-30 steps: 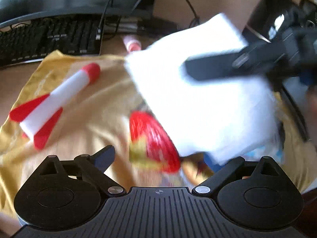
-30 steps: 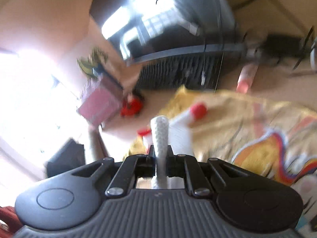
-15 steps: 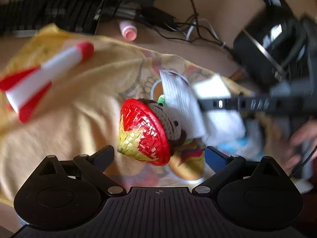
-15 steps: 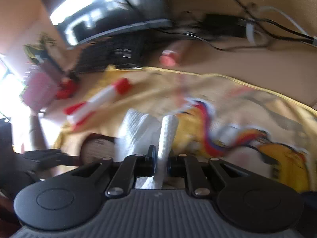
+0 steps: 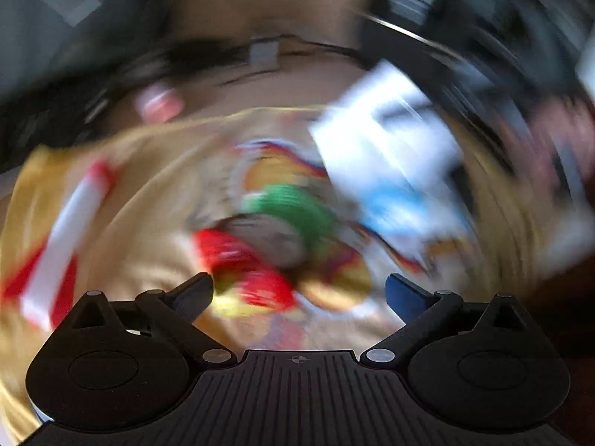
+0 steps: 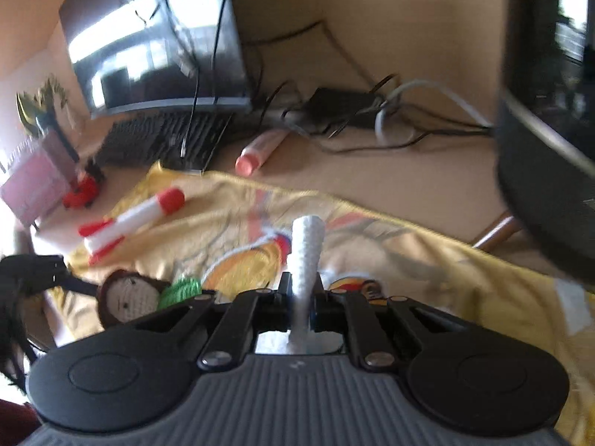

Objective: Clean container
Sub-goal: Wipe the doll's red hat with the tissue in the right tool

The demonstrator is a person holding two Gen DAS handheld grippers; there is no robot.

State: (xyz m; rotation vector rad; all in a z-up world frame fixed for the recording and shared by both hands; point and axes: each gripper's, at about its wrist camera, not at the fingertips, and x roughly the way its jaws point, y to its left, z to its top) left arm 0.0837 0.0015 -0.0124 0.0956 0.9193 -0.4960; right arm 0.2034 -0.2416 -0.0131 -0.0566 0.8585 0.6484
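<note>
My left gripper (image 5: pixel 299 291) is open over a yellow printed cloth (image 5: pixel 156 200); the view is badly blurred. Just beyond its fingertips lies a crocheted doll (image 5: pixel 271 238) in a red and yellow woven hat (image 5: pixel 245 271), not touched. My right gripper (image 6: pixel 301 286) has its jaws closing on a folded white paper towel (image 6: pixel 305 249), which sticks up between the pads. The left wrist view shows that towel (image 5: pixel 386 148) in the air at the upper right. In the right wrist view the doll (image 6: pixel 128 301) lies low on the left.
A red and white toy rocket (image 6: pixel 130 219) lies on the cloth's left part. Behind the cloth are a keyboard (image 6: pixel 163 137), a monitor (image 6: pixel 156 44), a pink tube (image 6: pixel 260 150) and tangled cables (image 6: pixel 357 115). A large black round object (image 6: pixel 546 141) stands at the right.
The left wrist view has rolled and become blurred. The towel has moved off the doll toward the upper right. The right gripper has swung away, so the doll now sits at its lower left.
</note>
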